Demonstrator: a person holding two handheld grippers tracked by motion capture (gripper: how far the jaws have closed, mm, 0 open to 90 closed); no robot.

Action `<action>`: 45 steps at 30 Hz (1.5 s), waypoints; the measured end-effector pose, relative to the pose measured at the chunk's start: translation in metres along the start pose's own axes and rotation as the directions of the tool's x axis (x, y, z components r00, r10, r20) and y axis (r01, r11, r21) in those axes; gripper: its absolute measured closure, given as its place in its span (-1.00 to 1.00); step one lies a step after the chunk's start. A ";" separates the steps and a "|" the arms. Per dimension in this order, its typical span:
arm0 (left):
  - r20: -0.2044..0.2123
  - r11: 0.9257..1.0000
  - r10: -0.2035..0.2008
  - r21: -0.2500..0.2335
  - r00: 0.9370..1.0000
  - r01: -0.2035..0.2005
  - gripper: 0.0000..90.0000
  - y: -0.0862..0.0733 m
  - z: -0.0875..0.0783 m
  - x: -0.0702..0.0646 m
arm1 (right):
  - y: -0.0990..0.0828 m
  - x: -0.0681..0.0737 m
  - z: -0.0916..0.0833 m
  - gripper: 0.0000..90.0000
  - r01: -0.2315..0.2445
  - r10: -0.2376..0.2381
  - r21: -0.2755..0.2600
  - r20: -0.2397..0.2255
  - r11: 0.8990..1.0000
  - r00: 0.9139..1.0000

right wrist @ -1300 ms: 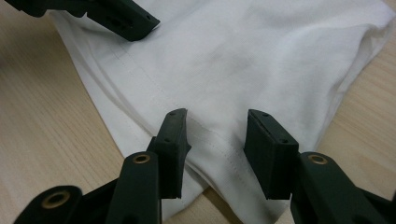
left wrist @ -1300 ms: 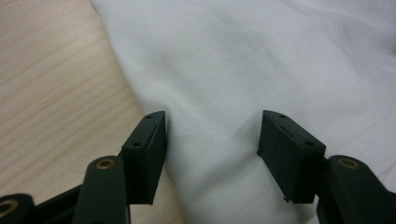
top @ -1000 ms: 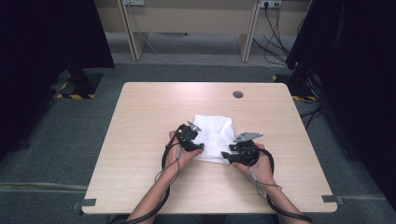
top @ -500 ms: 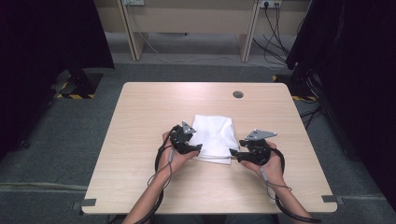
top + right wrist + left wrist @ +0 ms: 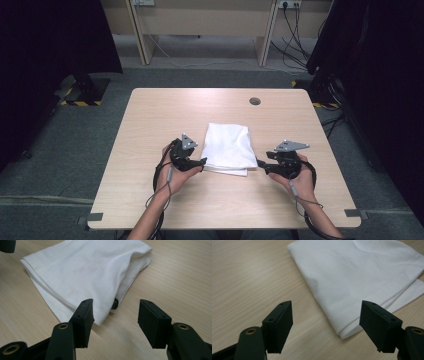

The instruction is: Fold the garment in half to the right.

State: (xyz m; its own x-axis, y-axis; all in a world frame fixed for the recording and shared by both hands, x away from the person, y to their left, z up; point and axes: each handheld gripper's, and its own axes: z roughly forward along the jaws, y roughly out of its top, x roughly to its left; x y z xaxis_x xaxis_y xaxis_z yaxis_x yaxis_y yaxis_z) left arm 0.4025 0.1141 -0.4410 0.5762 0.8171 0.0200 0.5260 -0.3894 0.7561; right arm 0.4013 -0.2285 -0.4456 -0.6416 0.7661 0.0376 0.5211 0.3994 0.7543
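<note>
- White folded cloth [image 5: 228,148] lies at mid-frame on the wooden table [image 5: 150,115], folding apparently complete.
- Left gripper [image 5: 201,162]: jaws have just been opening, nothing between them, cloth's corner just ahead.
- Right gripper [image 5: 259,162]: jaws have just been closing slightly, apart and empty beside the cloth's edge.
- Next move, judged: retreat, or regrasp for another fold.

high view: above, facing down-forward, far | gripper views: low, close | shared: white cloth [image 5: 228,149]
</note>
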 end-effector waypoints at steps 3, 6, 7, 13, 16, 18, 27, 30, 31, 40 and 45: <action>-0.017 1.000 -0.010 -0.005 1.000 0.010 -0.42 -0.006 -0.005 0.006 | -0.005 0.000 0.000 0.04 -0.001 0.001 0.001 0.008 1.000 1.000; -0.028 1.000 -0.017 -0.015 0.999 0.017 -0.42 -0.010 -0.009 0.009 | -0.009 -0.002 -0.003 0.04 -0.004 0.004 -0.006 0.016 1.000 1.000; -0.033 1.000 -0.021 -0.023 0.999 0.020 -0.42 -0.011 -0.011 0.011 | -0.011 -0.004 -0.007 0.04 -0.006 0.007 -0.014 0.021 1.000 1.000; -0.068 0.996 -0.053 -0.077 0.996 0.048 -0.47 -0.025 -0.030 0.018 | -0.020 -0.009 -0.024 0.00 -0.013 0.015 -0.042 0.048 0.999 0.999; -0.080 0.994 -0.065 -0.094 0.995 0.057 -0.47 -0.034 -0.039 0.022 | -0.025 -0.011 -0.032 -0.01 -0.013 0.017 -0.054 0.066 0.998 0.998; -0.083 0.992 -0.076 -0.104 0.994 0.067 -0.47 -0.040 -0.044 0.024 | -0.028 -0.013 -0.037 -0.01 -0.018 0.023 -0.062 0.075 0.998 0.997; -0.109 0.985 -0.103 -0.147 0.989 0.086 -0.47 -0.060 -0.065 0.028 | -0.040 -0.018 -0.051 -0.04 -0.038 0.045 -0.079 0.100 0.996 0.994; -0.116 0.984 -0.106 -0.156 0.988 0.087 -0.48 -0.066 -0.070 0.029 | -0.041 -0.019 -0.053 -0.05 -0.040 0.049 -0.084 0.104 0.996 0.993; -0.119 0.983 -0.107 -0.159 0.987 0.087 -0.48 -0.067 -0.071 0.029 | -0.043 -0.020 -0.056 -0.05 -0.042 0.051 -0.085 0.109 0.995 0.993; -0.139 0.979 -0.121 -0.178 0.983 0.095 -0.49 -0.082 -0.081 0.032 | -0.052 -0.022 -0.062 -0.08 -0.049 0.061 -0.093 0.132 0.994 0.989; -0.152 0.975 -0.135 -0.196 0.979 0.104 -0.49 -0.088 -0.088 0.035 | -0.056 -0.024 -0.067 -0.13 -0.059 0.075 -0.103 0.154 0.993 0.985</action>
State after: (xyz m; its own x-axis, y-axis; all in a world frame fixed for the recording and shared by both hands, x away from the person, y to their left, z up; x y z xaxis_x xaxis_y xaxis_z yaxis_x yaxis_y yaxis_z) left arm 0.3210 0.2147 -0.4492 0.3983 0.9171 0.0169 0.4503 -0.2115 0.8675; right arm 0.3502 -0.3026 -0.4450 -0.5063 0.8623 -0.0078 0.4971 0.2992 0.8145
